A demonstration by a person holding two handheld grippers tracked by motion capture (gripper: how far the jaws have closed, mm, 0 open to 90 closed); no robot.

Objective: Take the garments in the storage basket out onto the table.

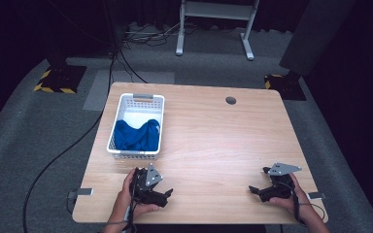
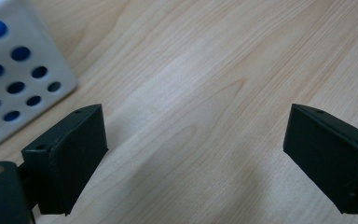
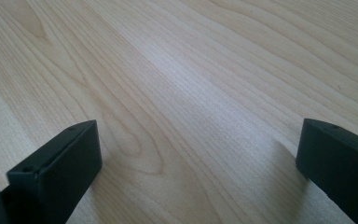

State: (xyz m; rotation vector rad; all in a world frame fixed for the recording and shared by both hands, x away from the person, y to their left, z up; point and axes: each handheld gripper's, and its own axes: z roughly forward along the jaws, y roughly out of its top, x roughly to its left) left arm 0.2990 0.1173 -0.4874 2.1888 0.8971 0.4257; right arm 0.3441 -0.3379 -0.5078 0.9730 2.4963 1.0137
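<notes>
On the near edge of the table [image 1: 209,145]: two hand-held tools at rest, both wide open and holding nothing.

Nearest, at the front left, left tool [image 1: 162,194] lying on the wood in a person's left hand [image 1: 126,194], jaws spread wide over bare grain in the left gripper view [image 2: 196,144]; well apart at the front right, right tool [image 1: 256,190] likewise resting in the right hand [image 1: 291,196], jaws gaping over bare wood [image 3: 198,158]. Farther back, just beyond the left tool, white perforated basket [image 1: 136,154] standing on the table's left side, its corner close by in the left gripper view [image 2: 23,70], with crumpled blue cloth [image 1: 137,136] heaped inside.
</notes>
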